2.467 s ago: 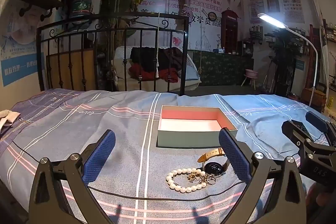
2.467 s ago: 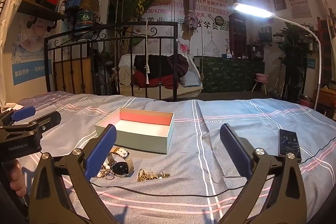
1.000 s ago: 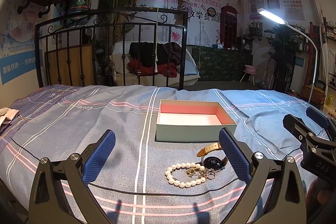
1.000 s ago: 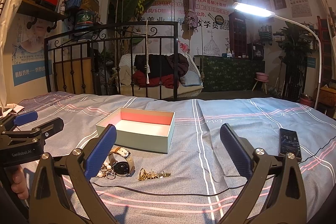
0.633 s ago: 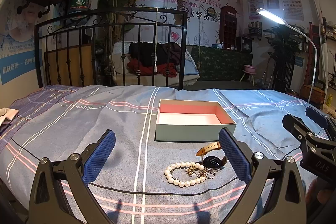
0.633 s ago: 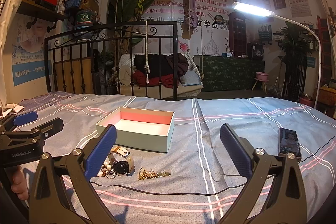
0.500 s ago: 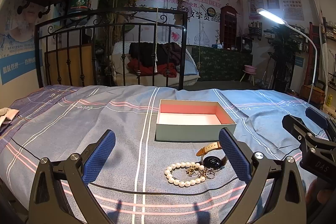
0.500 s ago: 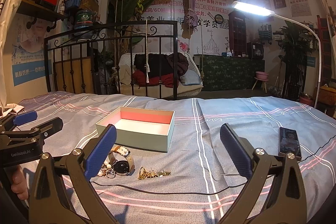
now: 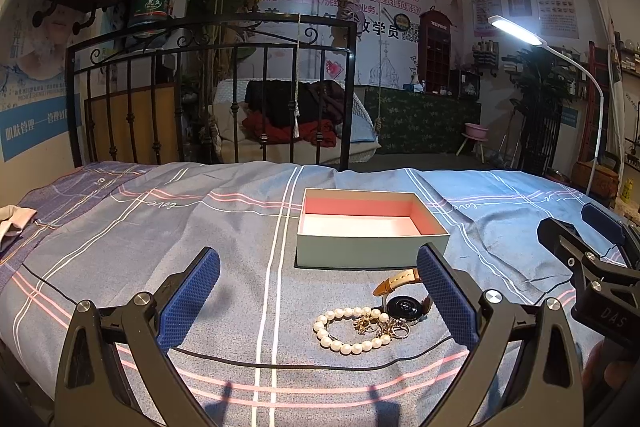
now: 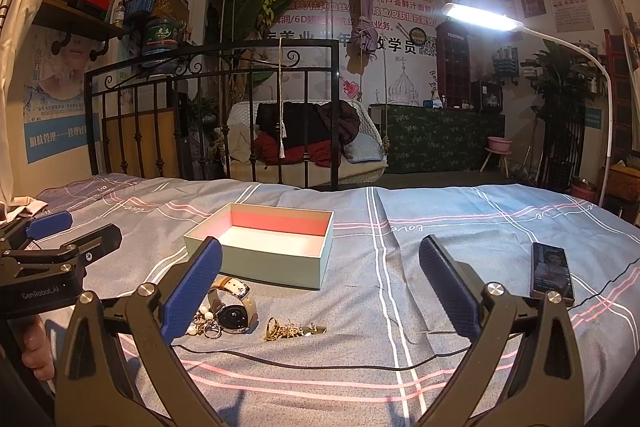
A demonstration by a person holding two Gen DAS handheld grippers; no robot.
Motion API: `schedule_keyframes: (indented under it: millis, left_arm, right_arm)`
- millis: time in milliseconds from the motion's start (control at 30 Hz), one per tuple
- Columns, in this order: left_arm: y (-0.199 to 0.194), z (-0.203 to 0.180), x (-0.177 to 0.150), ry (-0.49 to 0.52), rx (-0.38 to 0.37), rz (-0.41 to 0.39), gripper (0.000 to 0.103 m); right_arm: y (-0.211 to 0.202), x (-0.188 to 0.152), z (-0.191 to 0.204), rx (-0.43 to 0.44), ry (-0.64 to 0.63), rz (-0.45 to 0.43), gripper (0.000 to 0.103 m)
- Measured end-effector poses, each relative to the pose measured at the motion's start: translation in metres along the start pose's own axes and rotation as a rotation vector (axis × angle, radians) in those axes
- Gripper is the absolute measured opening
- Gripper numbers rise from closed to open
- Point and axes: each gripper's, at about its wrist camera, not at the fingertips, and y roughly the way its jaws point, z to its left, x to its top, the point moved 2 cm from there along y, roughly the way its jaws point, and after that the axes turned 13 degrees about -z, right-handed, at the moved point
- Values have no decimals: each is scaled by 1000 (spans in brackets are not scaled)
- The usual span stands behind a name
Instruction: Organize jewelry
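Observation:
An open pale-green box with a pink inside (image 9: 372,251) (image 10: 276,267) sits on the blue striped bedsheet. In front of it lie a pearl bracelet (image 9: 347,347), a watch with a tan strap (image 9: 404,305) (image 10: 234,317), small rings (image 9: 394,329) and a gold chain (image 10: 294,329). My left gripper (image 9: 318,295) is open and empty above the sheet, just short of the jewelry. My right gripper (image 10: 320,283) is open and empty; the gold chain lies below the gap between its fingers. Each gripper shows at the edge of the other's view.
A black cable (image 9: 280,365) (image 10: 320,361) runs across the sheet in front of the jewelry. A phone (image 10: 551,275) lies on the bed at right. A black iron bed rail (image 9: 216,95) stands behind the bed. A lit floor lamp (image 10: 482,17) stands at right.
Both grippers have drifted slightly; the left view has shifted a little since 2.5 s ago. The jewelry and the box have not moved. Both grippers stay open.

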Motion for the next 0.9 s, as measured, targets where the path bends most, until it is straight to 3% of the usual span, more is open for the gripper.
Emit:
schedule_keyframes:
  millis: [633, 767, 900]
  left_arm:
    - [6, 1, -8, -9, -8, 35, 96]
    - [14, 6, -15, -17, -8, 90, 96]
    - [31, 10, -32, -11, -21, 225, 96]
  right_arm:
    - [6, -3, 1, 5, 4, 21, 97]
    - [15, -12, -1, 17, 6, 63, 97]
    - [27, -24, -2, 25, 11, 126, 97]
